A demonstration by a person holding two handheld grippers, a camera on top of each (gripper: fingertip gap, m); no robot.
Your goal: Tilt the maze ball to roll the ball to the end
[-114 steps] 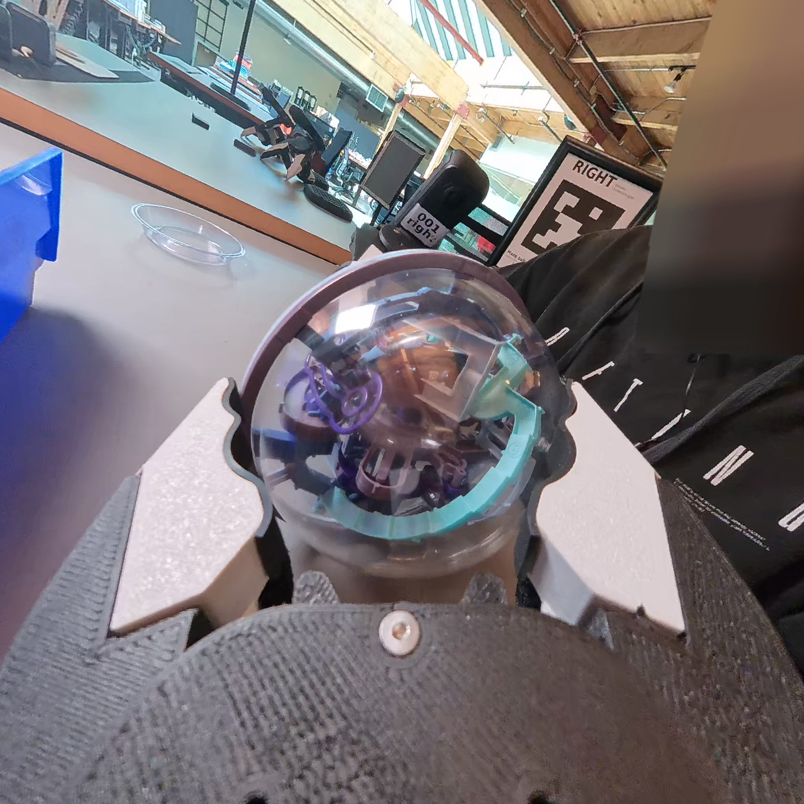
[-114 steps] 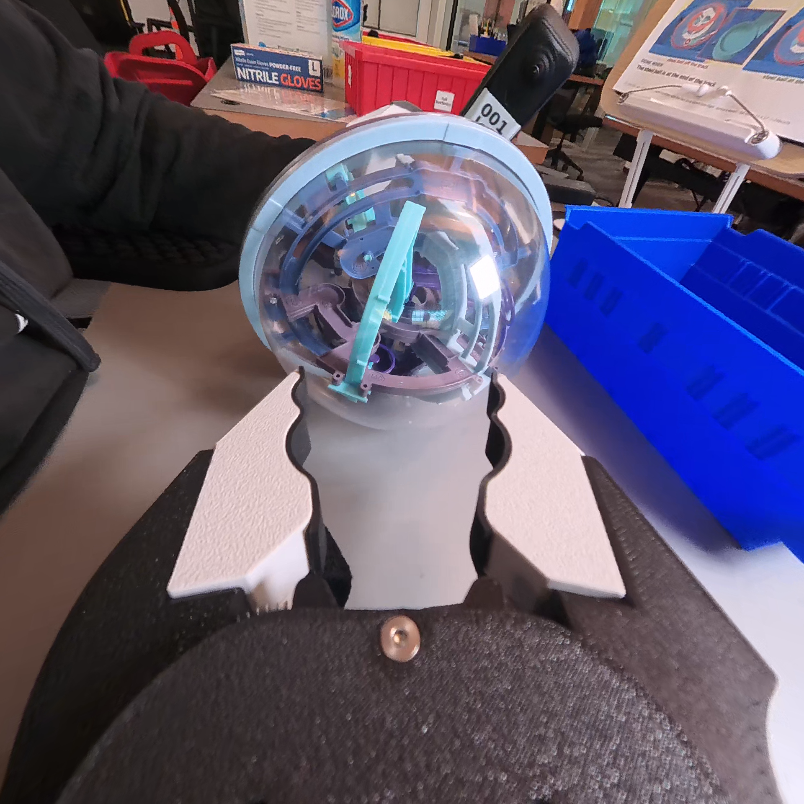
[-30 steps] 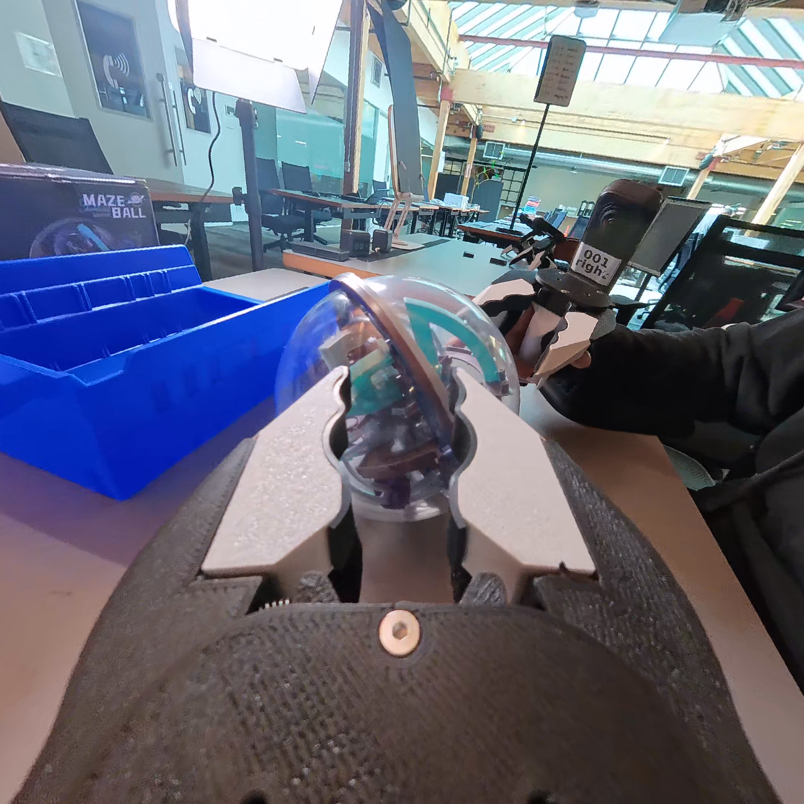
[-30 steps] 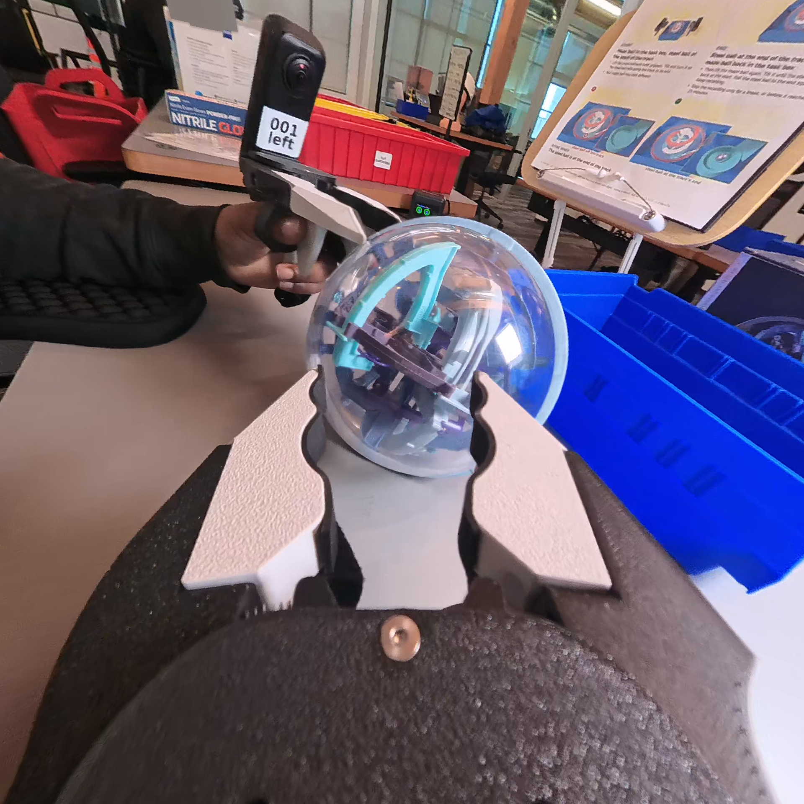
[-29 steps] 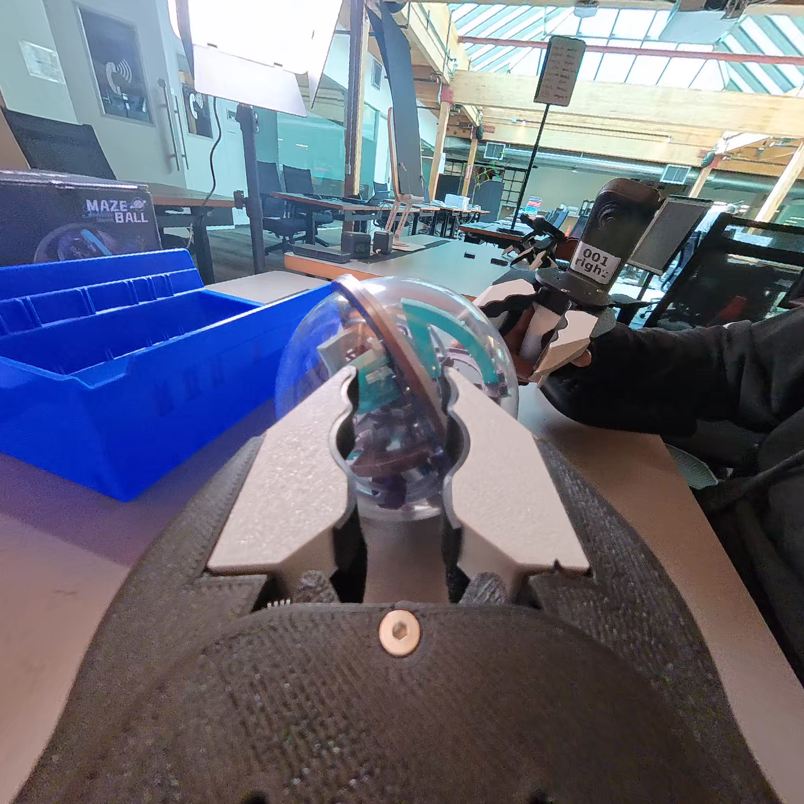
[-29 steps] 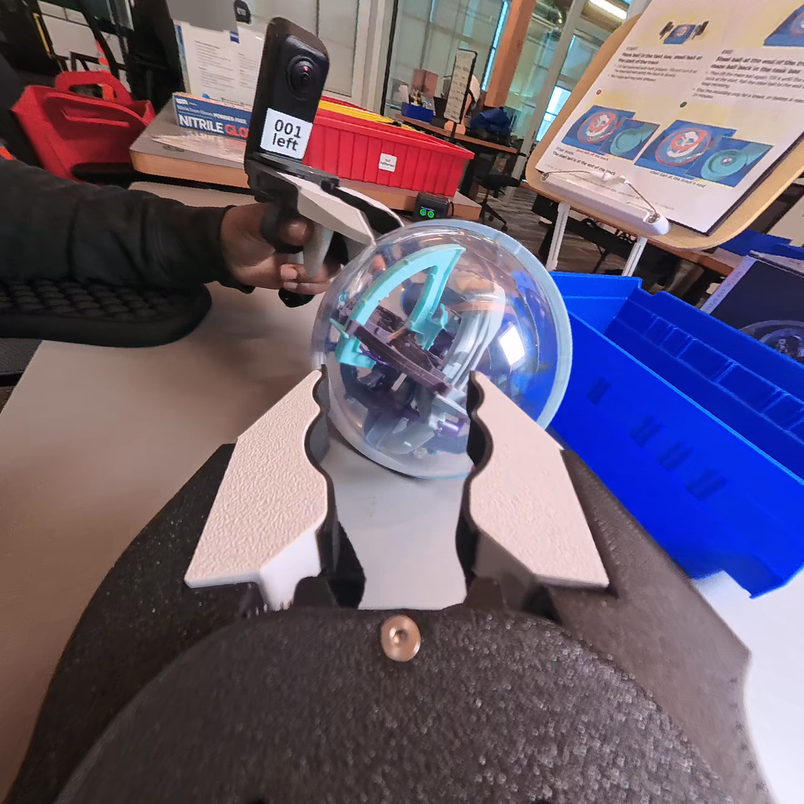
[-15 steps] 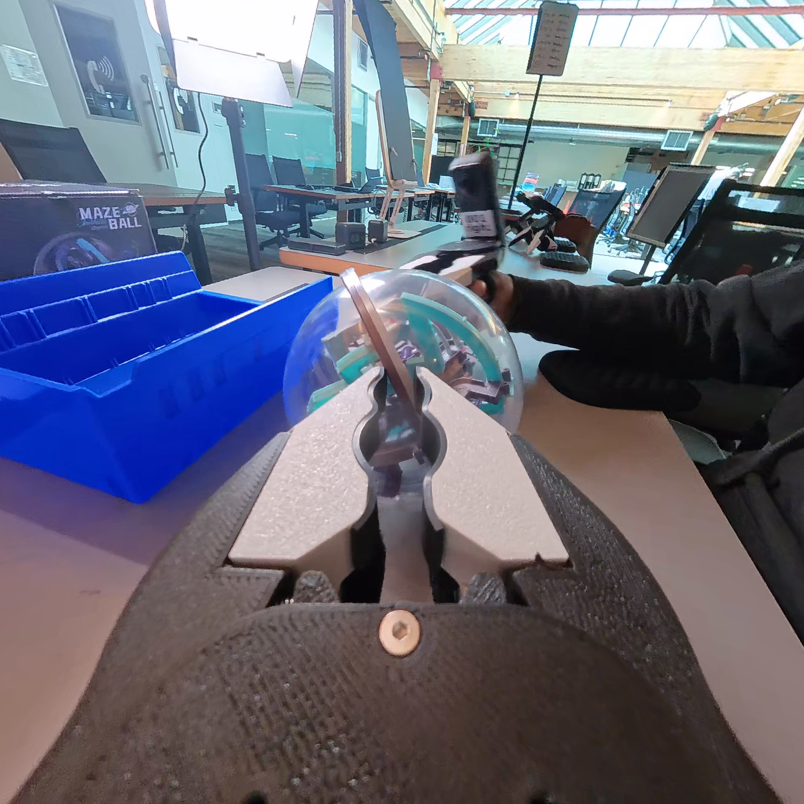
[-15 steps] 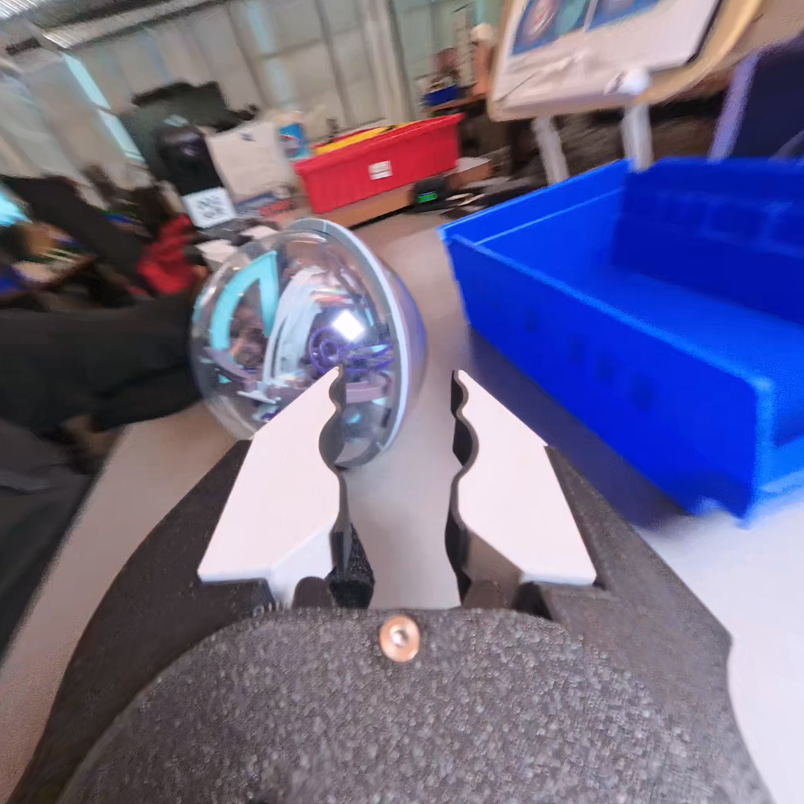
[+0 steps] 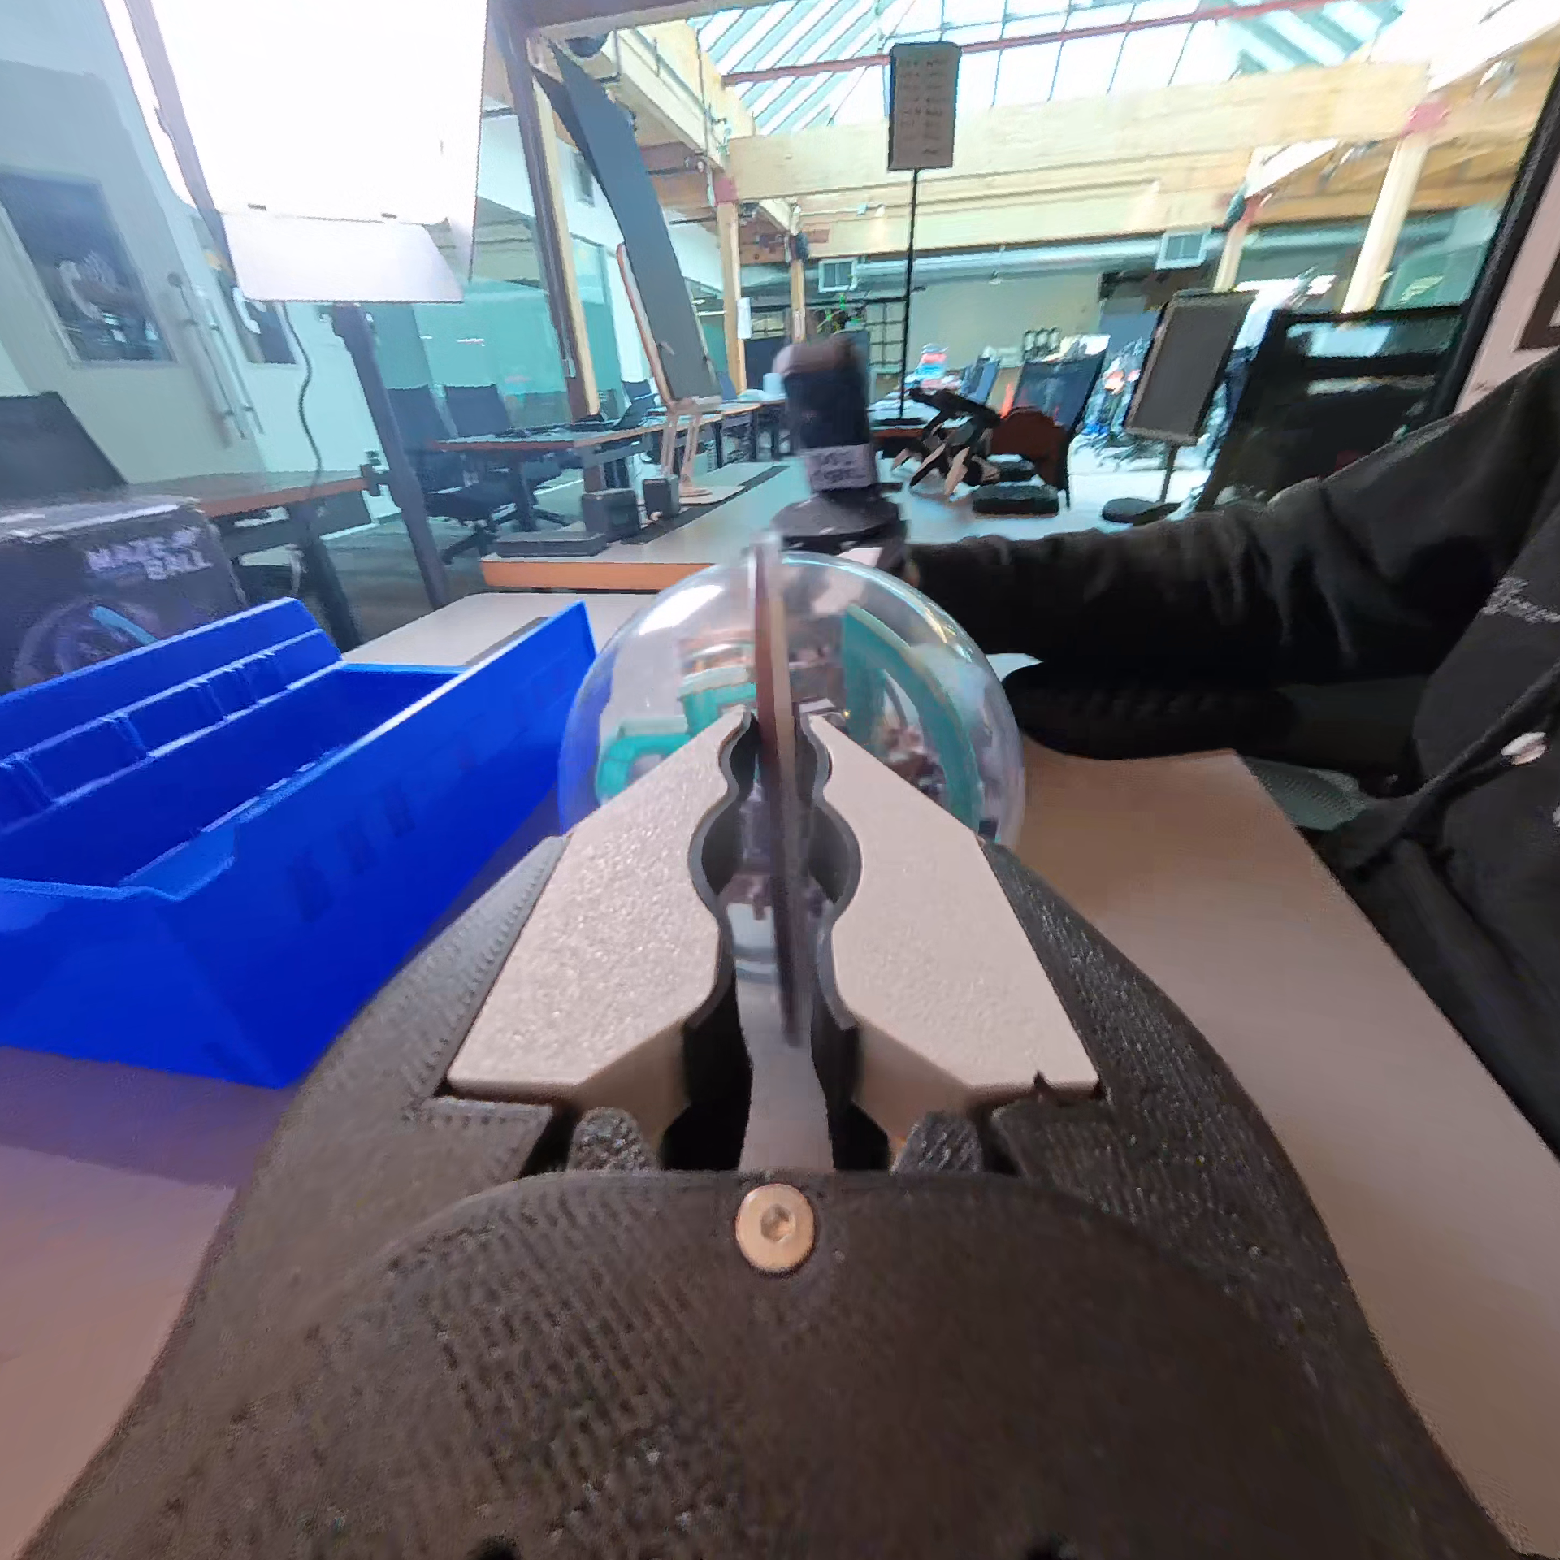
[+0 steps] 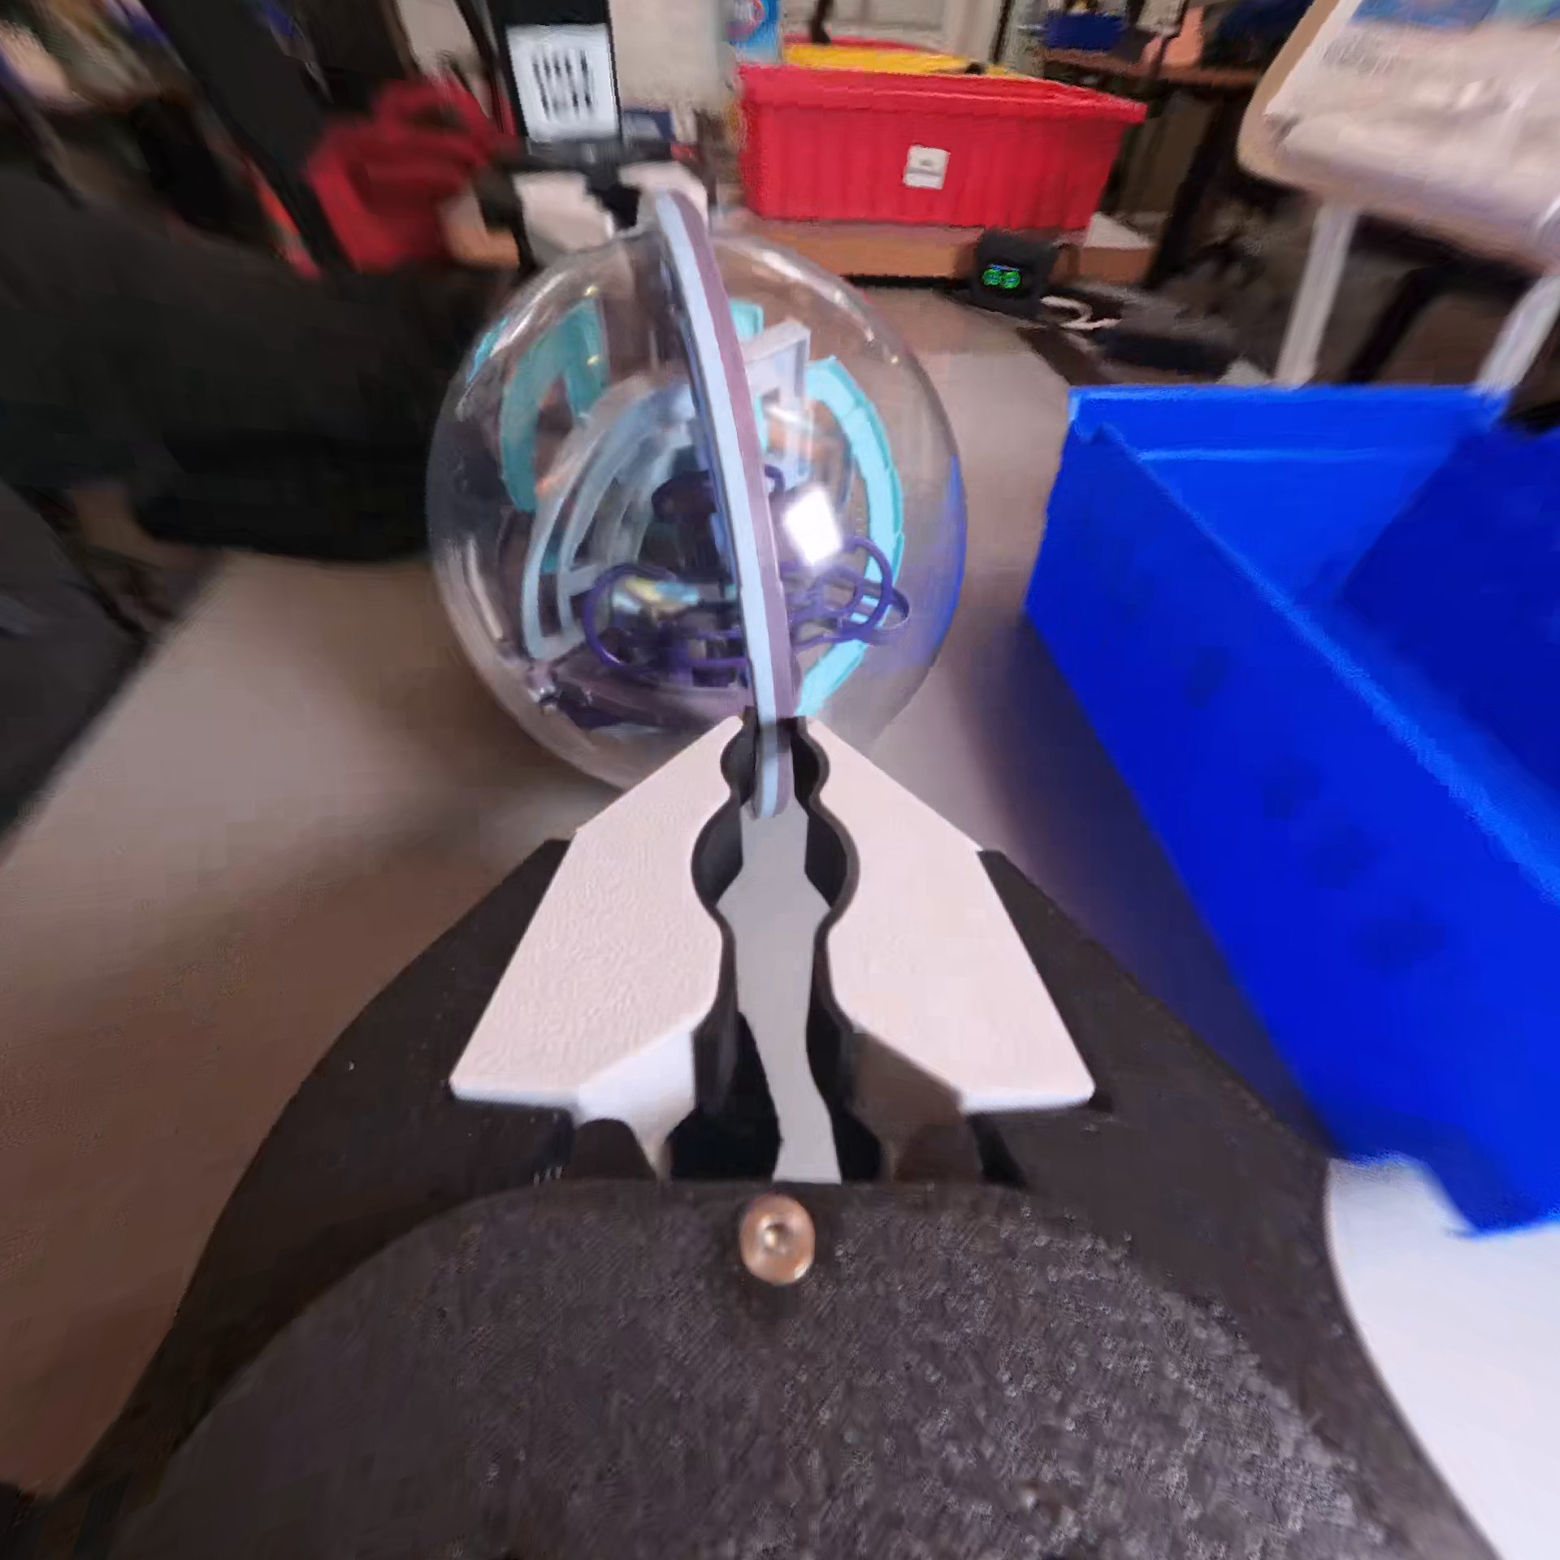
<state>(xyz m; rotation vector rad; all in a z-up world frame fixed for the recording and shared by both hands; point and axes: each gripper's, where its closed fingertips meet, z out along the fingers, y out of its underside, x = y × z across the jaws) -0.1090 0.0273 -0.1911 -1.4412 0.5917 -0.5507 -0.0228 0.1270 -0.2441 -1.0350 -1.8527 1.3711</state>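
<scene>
Maze ball (image 10: 696,498) between both tongs (image 9: 778,743)

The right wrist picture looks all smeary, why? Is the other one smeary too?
Right wrist view: the camera seems to be moving, so the blue plastic bin and red tub smear, while the clear plastic maze ball stays fairly sharp. Left wrist view: mostly crisp; only the far right tool blurs, and the window glares white.

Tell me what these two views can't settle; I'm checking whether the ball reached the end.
- Small ball inside the maze ball: not findable in either view; tracks and glare hide it.
- Maze end: unidentifiable among the blurred tracks.
- Maze ball's underside, left wrist view: covered by the left gripper.
- Right gripper: only its tips meet the rim.
</scene>
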